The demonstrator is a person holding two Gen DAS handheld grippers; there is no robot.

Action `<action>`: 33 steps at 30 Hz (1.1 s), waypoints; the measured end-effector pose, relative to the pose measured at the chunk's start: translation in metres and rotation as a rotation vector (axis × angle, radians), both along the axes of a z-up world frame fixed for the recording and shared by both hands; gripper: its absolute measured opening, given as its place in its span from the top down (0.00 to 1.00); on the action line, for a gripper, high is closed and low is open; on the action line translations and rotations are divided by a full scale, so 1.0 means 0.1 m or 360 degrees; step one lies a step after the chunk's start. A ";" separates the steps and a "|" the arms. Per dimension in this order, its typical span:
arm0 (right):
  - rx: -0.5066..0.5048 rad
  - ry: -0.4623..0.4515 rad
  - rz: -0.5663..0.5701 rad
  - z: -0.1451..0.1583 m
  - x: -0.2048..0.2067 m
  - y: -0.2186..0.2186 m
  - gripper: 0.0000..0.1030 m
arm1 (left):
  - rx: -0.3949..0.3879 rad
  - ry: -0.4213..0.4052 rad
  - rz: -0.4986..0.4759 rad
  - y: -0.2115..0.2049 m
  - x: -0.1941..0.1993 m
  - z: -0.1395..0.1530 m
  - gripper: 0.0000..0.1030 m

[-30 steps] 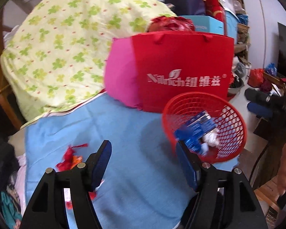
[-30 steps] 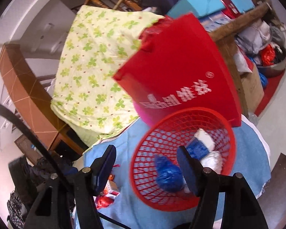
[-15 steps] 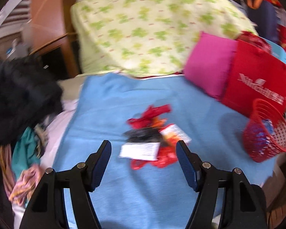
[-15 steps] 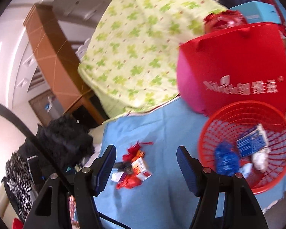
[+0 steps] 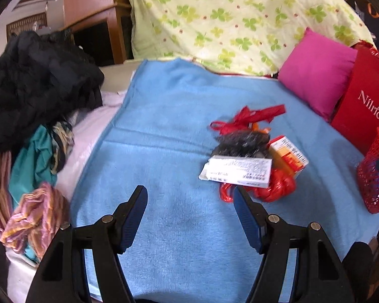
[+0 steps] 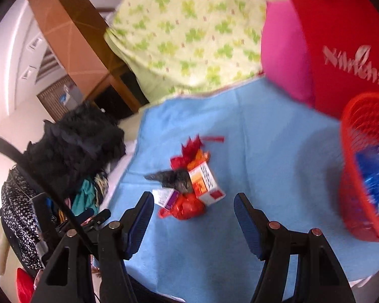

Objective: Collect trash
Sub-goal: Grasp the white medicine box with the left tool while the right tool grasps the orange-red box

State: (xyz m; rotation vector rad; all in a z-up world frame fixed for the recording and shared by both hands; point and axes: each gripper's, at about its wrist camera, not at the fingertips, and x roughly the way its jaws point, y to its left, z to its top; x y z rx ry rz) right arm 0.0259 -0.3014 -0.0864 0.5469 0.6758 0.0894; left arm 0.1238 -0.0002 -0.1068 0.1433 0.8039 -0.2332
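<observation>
Both tools, left tool point(image 5: 190, 214) and right tool point(image 6: 193, 217), hover wide and empty, the trash pile point(image 5: 252, 161) just ahead (basket point(image 6: 363, 166) waits rightward) for grabbing.

Both the left tongs point(image 5: 190, 214) and the right tongs point(image 6: 193, 219) are built of black angular arms, blue-padded fingers point(image 5: 247, 219) and silver screws.
</observation>
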 end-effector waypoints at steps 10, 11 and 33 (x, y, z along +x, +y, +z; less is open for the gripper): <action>-0.0166 0.0257 0.0138 -0.71 1.16 0.25 0.32 | -0.0276 0.0384 -0.0051 -0.03 0.67 -0.50 0.31; -0.0189 0.0270 0.0162 -0.77 1.28 0.28 0.32 | -0.0317 0.0422 -0.0047 -0.03 0.72 -0.54 0.31; -0.0182 0.0228 0.0128 -0.83 0.92 -0.04 0.45 | -0.1173 0.0981 0.0262 -0.29 1.12 -1.02 0.68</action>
